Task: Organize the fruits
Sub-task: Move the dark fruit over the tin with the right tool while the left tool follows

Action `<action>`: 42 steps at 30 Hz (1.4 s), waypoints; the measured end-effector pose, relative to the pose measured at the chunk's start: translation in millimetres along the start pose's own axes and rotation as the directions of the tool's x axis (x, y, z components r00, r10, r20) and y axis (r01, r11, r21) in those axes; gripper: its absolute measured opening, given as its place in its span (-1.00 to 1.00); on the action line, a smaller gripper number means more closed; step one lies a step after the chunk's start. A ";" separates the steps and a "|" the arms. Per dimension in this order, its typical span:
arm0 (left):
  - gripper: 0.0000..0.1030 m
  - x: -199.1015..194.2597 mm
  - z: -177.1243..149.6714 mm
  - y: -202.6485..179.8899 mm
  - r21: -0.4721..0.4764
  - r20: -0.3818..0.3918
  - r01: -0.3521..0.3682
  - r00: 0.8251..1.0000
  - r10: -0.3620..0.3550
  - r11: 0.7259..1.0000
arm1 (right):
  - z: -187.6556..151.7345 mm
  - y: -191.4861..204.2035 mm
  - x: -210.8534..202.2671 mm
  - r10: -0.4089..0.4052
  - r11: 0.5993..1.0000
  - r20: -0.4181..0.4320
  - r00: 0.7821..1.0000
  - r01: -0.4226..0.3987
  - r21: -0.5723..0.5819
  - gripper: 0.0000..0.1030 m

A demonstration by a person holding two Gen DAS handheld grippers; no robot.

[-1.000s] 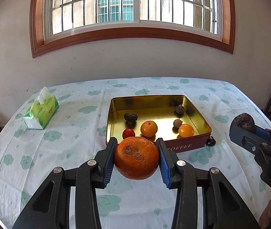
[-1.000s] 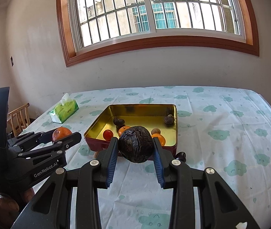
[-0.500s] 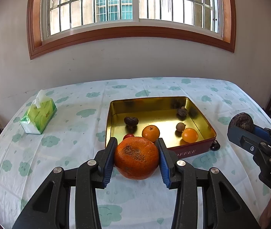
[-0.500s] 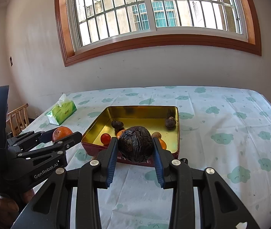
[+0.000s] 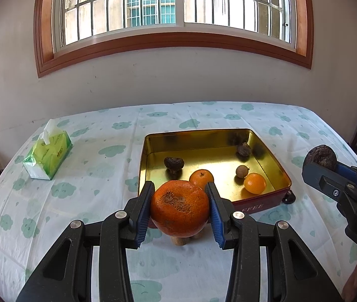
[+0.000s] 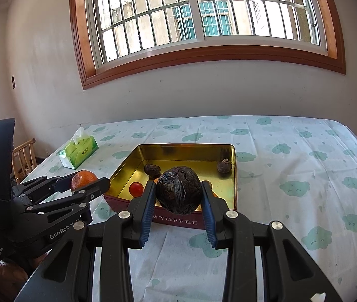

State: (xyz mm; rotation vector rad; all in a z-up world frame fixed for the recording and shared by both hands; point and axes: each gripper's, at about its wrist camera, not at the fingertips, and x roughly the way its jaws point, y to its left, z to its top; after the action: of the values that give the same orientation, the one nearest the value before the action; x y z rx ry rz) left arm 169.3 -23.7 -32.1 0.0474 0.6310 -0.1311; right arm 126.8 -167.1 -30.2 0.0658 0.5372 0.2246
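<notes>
Orange clamped in left gripper, dark fruit in right gripper, both nearer tin (previously farther back).

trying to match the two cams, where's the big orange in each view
Left wrist: the orange sits low at centre, gripped in the left claw.
Right wrist: it shows at the left edge, in that same claw.
Shared landmark: the gold tin, behind the orange in both.

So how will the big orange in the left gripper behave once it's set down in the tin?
The big orange looks round, so it may roll on the tin's smooth floor. Its rough brown patch suggests a soft spot, so squeezing could bruise it. The left gripper spans its widest part, probably a secure hold.
</notes>
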 end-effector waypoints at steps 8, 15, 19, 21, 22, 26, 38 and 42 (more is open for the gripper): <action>-0.18 7.8 6.9 2.1 -0.003 0.003 0.001 1.000 -0.001 1.000 | 0.0 -2.6 6.3 -0.005 1.000 -0.004 1.000 0.005 0.007 -0.37; -0.18 12.3 10.7 1.4 0.001 0.002 0.000 1.000 0.000 1.000 | 1.4 -4.3 10.4 -0.006 1.000 -0.007 1.000 0.006 0.011 -0.37; -0.18 14.4 14.1 2.1 0.004 0.005 -0.005 1.000 0.005 1.000 | 3.2 -6.3 13.4 -0.007 1.000 -0.007 1.000 0.007 0.015 -0.37; -0.18 15.4 15.3 2.6 0.003 0.006 -0.006 1.000 0.006 1.000 | 3.4 -6.2 14.3 -0.007 1.000 -0.008 1.000 0.007 0.015 -0.37; -0.18 16.0 16.0 3.1 0.003 0.007 -0.007 1.000 0.007 1.000 | 3.8 -6.5 15.7 -0.007 1.000 -0.008 1.000 0.007 0.015 -0.37; -0.18 19.5 18.9 4.7 0.006 0.007 -0.009 1.000 0.009 1.000 | 5.0 -6.4 18.8 -0.007 1.000 -0.010 1.000 0.007 0.012 -0.37; -0.18 30.9 21.6 6.2 0.007 0.009 -0.014 1.000 0.014 1.000 | 7.0 -9.3 30.3 -0.013 1.000 -0.014 1.000 0.013 0.021 -0.37; -0.18 38.5 21.8 6.5 0.005 0.008 -0.014 1.000 0.014 1.000 | 7.4 -11.9 36.6 -0.018 0.999 -0.015 1.000 0.018 0.027 -0.37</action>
State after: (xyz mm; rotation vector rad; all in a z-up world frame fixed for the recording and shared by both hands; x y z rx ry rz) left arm 213.7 -23.3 -37.3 0.0560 0.6227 -0.1190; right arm 163.4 -170.3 -43.5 0.0854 0.5549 0.2007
